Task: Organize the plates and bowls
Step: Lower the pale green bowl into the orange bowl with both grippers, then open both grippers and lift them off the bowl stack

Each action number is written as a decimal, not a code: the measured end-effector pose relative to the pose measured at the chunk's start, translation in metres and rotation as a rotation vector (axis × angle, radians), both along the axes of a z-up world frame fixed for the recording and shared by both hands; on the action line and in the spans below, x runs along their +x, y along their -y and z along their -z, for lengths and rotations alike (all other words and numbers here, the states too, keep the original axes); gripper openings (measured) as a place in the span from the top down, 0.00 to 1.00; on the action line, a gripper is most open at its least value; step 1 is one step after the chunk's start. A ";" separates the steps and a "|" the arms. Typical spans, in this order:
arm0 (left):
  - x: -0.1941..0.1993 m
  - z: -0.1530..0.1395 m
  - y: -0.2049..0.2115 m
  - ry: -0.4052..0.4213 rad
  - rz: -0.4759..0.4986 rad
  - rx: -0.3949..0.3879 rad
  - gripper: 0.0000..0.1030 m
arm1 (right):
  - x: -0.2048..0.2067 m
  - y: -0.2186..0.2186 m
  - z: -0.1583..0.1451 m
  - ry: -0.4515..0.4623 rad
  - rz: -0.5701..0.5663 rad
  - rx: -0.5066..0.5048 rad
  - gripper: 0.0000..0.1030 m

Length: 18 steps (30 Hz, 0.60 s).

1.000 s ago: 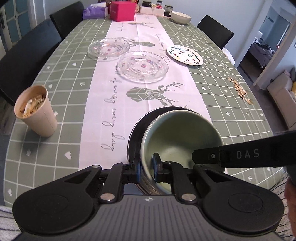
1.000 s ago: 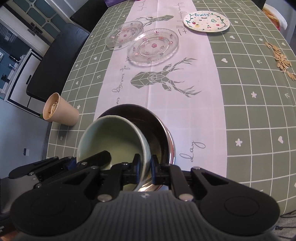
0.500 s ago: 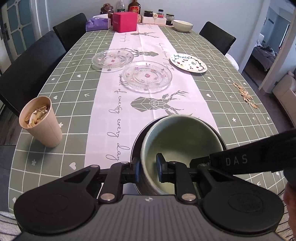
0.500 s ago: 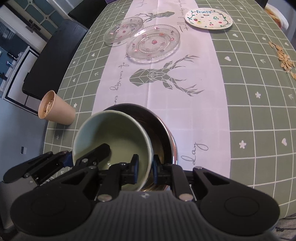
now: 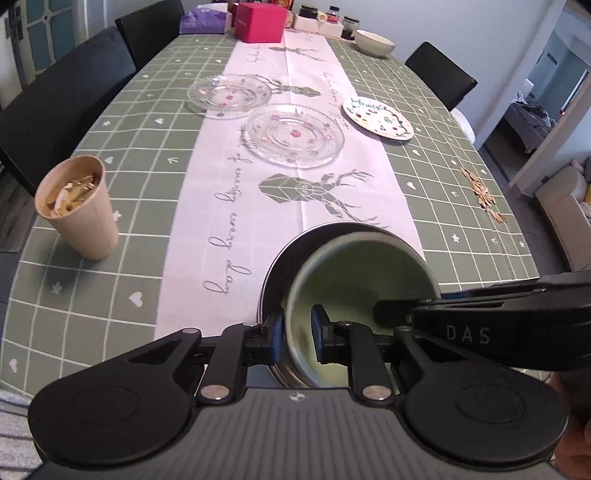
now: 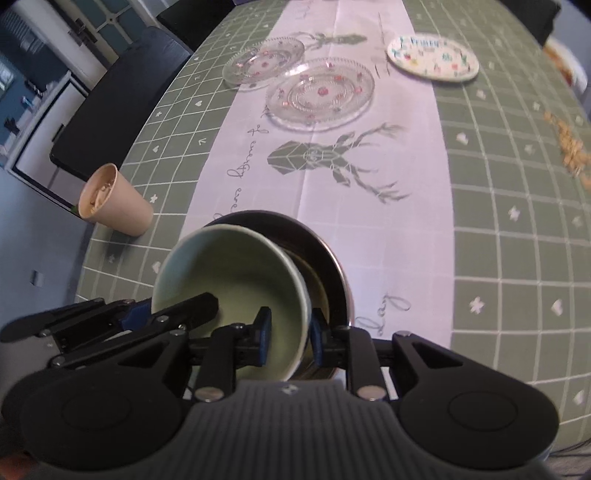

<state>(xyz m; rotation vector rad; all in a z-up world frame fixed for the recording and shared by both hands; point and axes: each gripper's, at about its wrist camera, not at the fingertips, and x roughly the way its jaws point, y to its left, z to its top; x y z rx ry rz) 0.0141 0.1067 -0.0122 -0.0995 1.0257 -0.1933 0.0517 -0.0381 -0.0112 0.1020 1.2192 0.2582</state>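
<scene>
A pale green bowl (image 5: 362, 280) (image 6: 229, 273) sits tilted inside a steel bowl (image 5: 291, 243) (image 6: 325, 251) at the near end of the table. My left gripper (image 5: 297, 336) straddles the green bowl's near rim, with a gap showing beside the rim. My right gripper (image 6: 290, 328) straddles the rim on the other side; its jaws are opening and its pads stand off the rim. Each gripper's fingers show in the other's view. Farther up the runner lie two glass plates (image 5: 295, 134) (image 5: 229, 94) and a white fruit-print plate (image 5: 376, 118).
A paper cup (image 5: 79, 210) full of scraps stands at the left. Seeds (image 5: 482, 192) lie scattered near the right edge. A pale bowl (image 5: 373, 42), a pink box (image 5: 260, 22) and jars sit at the far end. Dark chairs line both sides.
Both grippers' jaws have widened from a tight clamp on the green bowl's rim to a loose straddle. The bowl stays in the steel bowl.
</scene>
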 end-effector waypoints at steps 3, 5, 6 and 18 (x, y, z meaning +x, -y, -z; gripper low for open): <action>-0.005 -0.008 0.004 0.070 0.012 0.054 0.78 | 0.000 0.003 -0.007 0.048 0.013 -0.003 0.68; -0.003 -0.010 0.003 0.061 0.002 0.045 0.78 | 0.003 0.005 -0.006 0.028 0.035 0.011 0.68; -0.002 -0.011 0.001 0.056 -0.001 0.033 0.77 | 0.003 0.006 -0.006 0.021 0.034 0.013 0.68; -0.019 -0.044 -0.014 0.391 -0.129 0.079 0.28 | -0.002 0.026 -0.028 0.109 0.056 0.187 0.20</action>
